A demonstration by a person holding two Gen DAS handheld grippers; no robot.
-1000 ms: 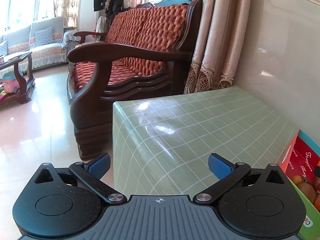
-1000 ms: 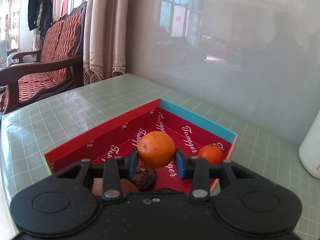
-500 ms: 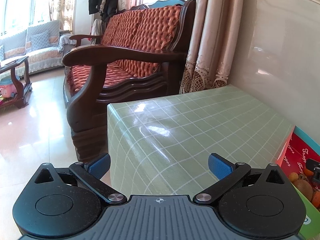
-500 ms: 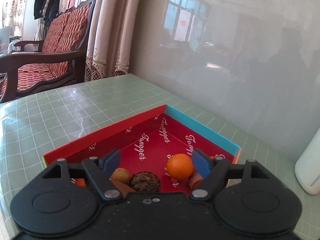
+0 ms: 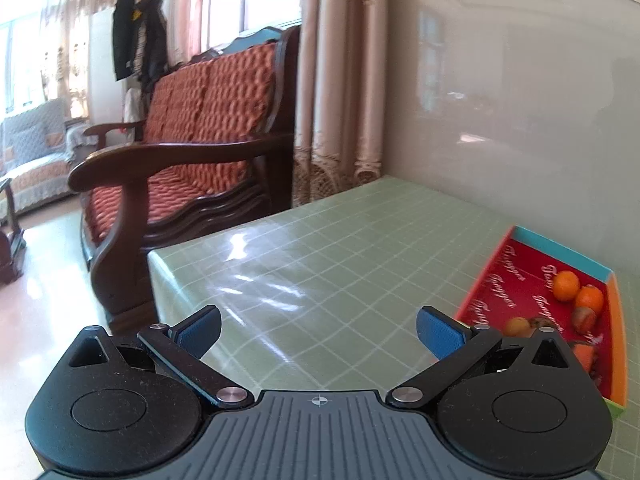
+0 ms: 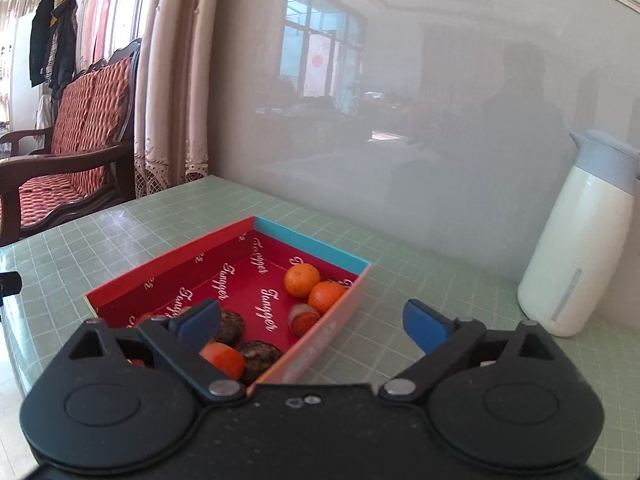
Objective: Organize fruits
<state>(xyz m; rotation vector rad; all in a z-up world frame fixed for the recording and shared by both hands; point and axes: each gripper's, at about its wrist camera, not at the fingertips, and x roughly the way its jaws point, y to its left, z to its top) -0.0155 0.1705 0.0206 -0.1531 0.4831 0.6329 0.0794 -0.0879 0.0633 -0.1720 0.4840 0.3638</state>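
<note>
Whereas a second ago our right gripper was clamped on a mandarin over the red box, it now has its jaws spread wide with nothing between them, and that fruit lies in the box with the rest. Our left gripper is as wide apart as before and empty, but its view has swung right, so that much more of the box shows than the sliver seen earlier.

From the left wrist we see the wooden sofa on the far left, the green checked table in the middle, and the box at the right edge. From the right wrist the box lies left of centre on the table, our left blue pad over its near end and our right pad over bare tablecloth just beyond its pink side wall. Inside, two round orange mandarins touch each other by the far right corner; nearer lie a half-brown, half-orange fruit, two dark wrinkled fruits and another orange piece at the near end. The lining is red with white script, the far rim blue. Far right stands a white jug with a grey lid, well apart from the box.
</note>
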